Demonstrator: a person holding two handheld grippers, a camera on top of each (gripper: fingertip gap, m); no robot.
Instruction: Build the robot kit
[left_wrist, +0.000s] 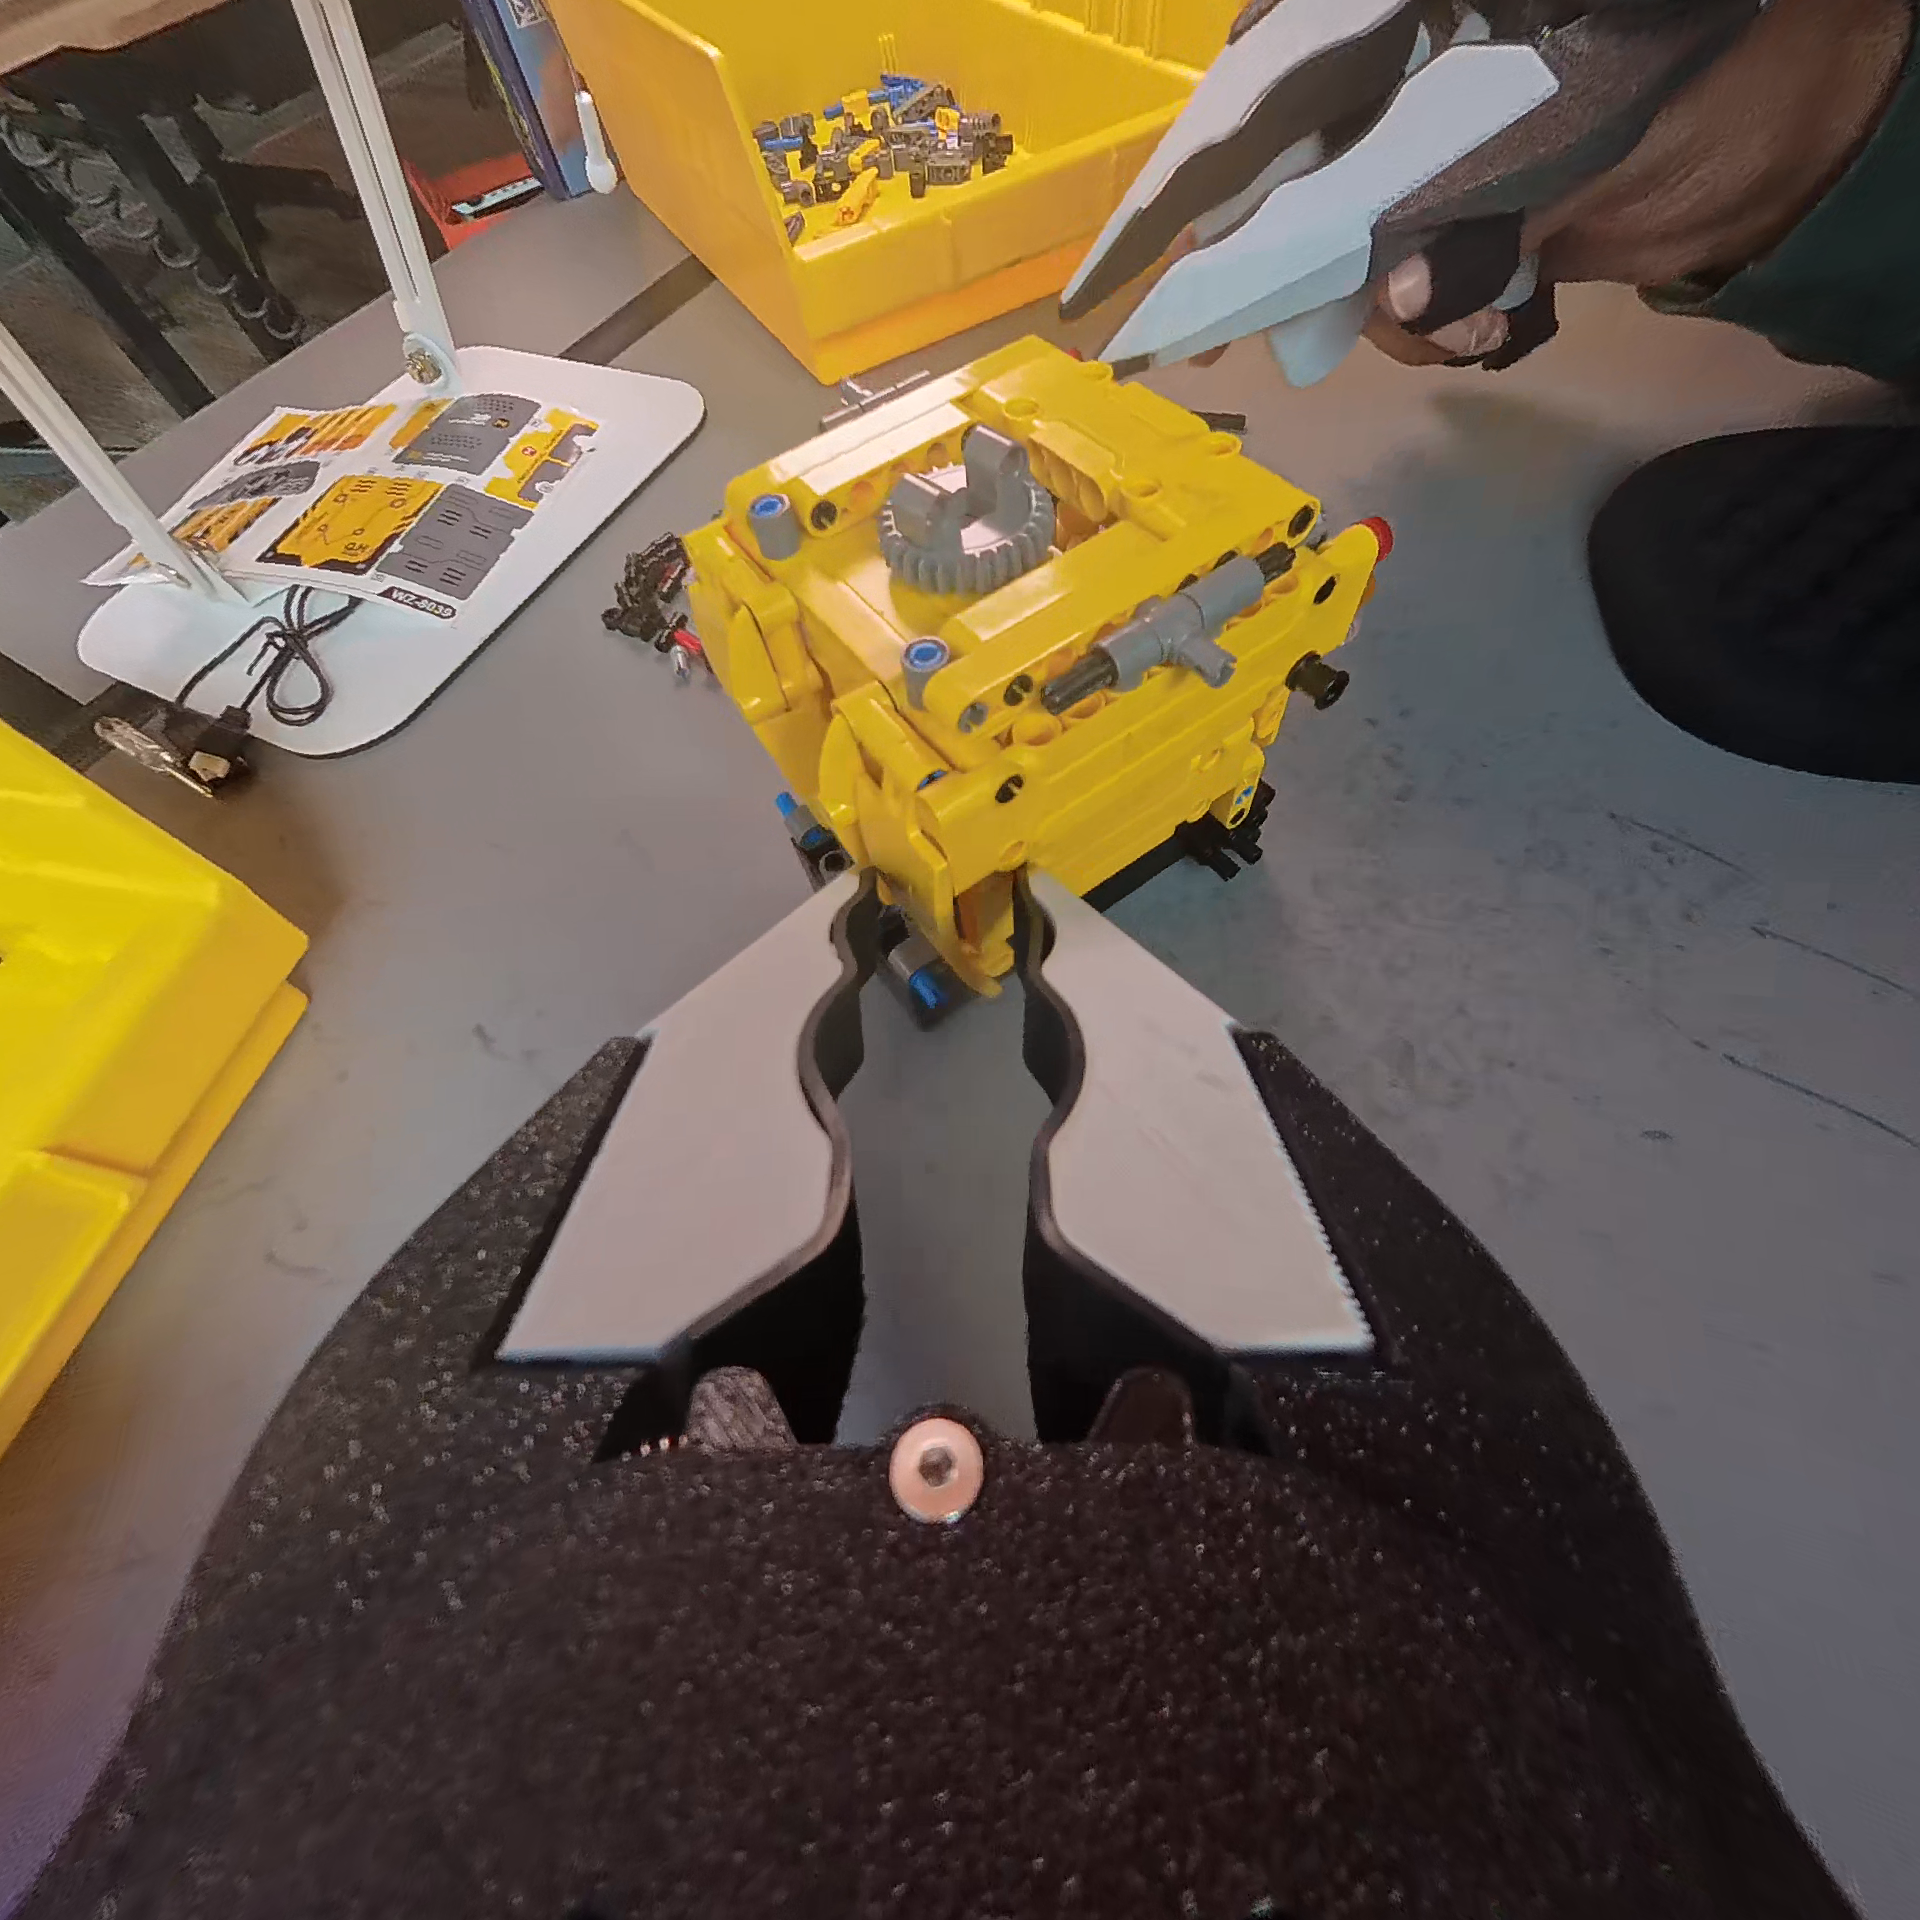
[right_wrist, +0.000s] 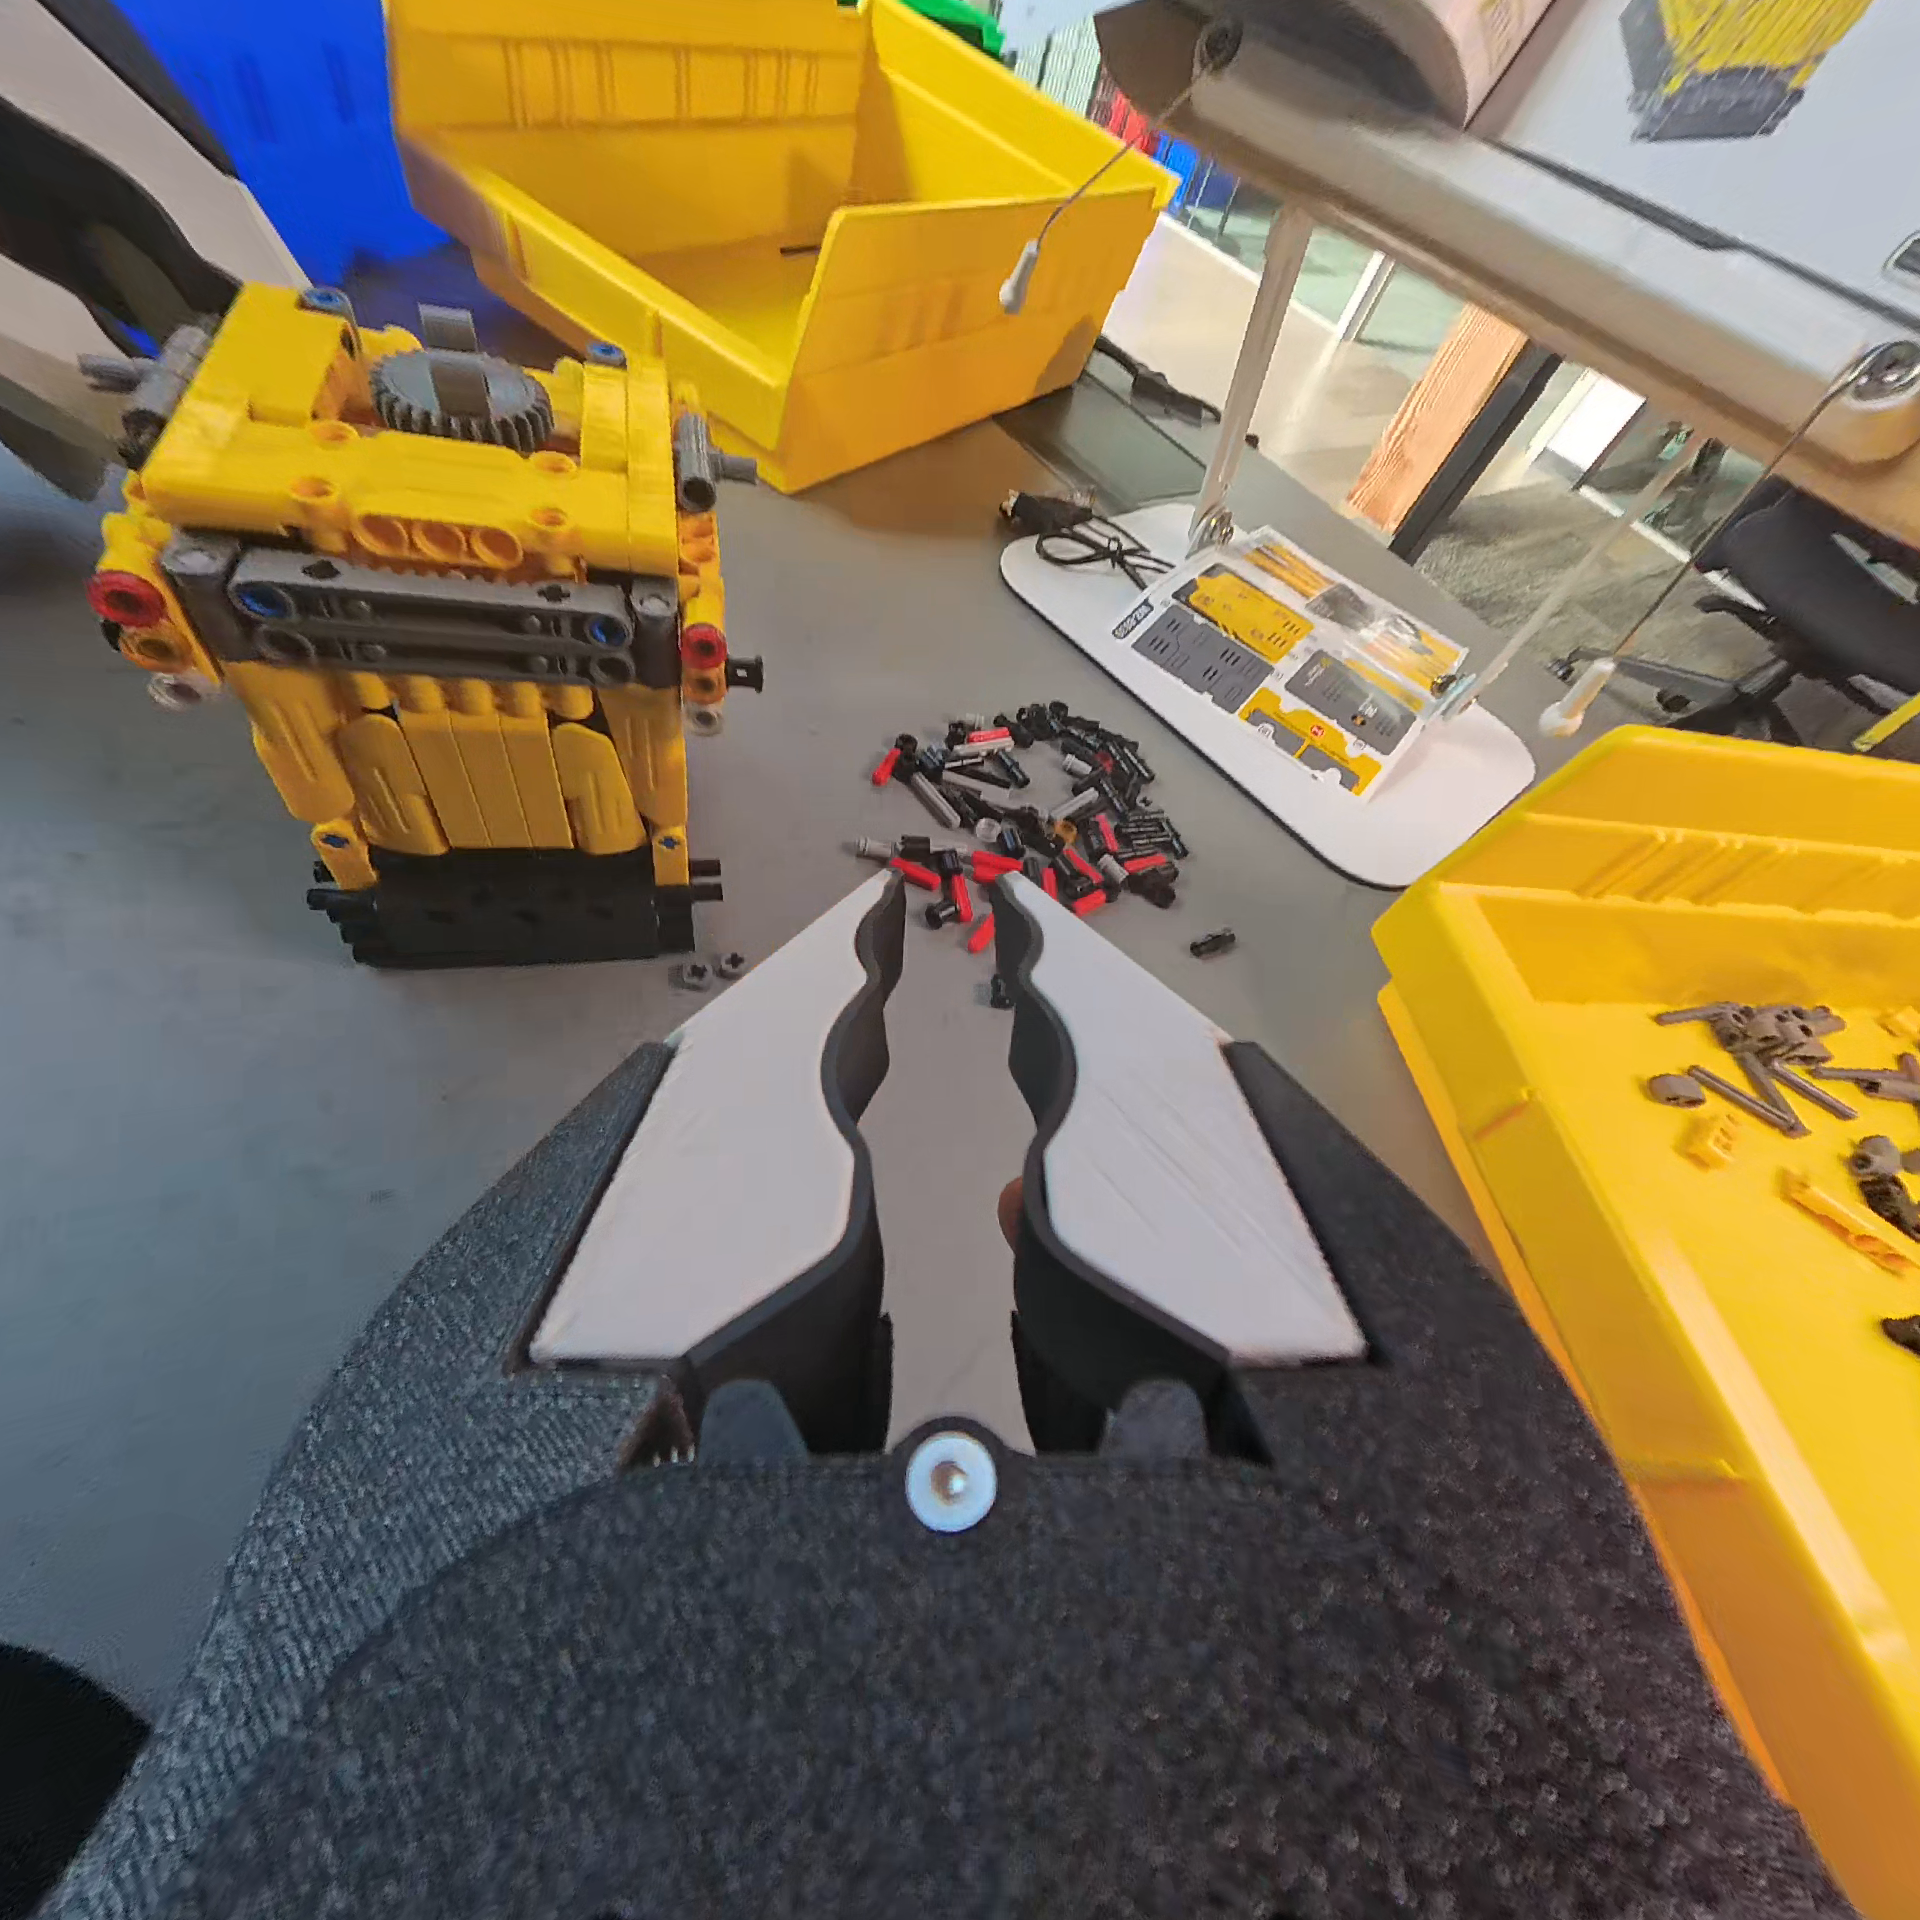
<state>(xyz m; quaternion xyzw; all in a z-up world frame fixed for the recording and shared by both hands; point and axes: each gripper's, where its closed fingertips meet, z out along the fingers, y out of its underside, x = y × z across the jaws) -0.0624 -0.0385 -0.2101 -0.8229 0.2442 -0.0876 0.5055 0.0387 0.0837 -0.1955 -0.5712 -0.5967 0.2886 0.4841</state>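
**Left gripper pinches the brick model's lower corner; right gripper hangs empty over loose pins**

The left gripper (left_wrist: 940, 899) has its two fingers closed part-way onto a yellow panel at the bottom corner of the yellow building-brick model (left_wrist: 1013, 644), which stands on the grey table (left_wrist: 520, 831) straight ahead of it. A grey gear (left_wrist: 961, 530) sits on the model's top face. Beyond the model lies a yellow bin (left_wrist: 883, 208) holding small parts; ahead to the left, a sticker sheet (left_wrist: 353, 488) rests on a white lamp base (left_wrist: 582, 582).

The right gripper (right_wrist: 943, 888) holds nothing, its fingers a narrow gap apart, tips just above the near edge of a pile of red, black and grey connector pins (right_wrist: 1029, 821) on the table. The model (right_wrist: 416, 623) stands ahead to its left, apart from its fingers. To its right is a yellow tray (right_wrist: 1558, 1195) with grey and yellow pieces; farther ahead is an empty yellow bin (right_wrist: 810, 239).
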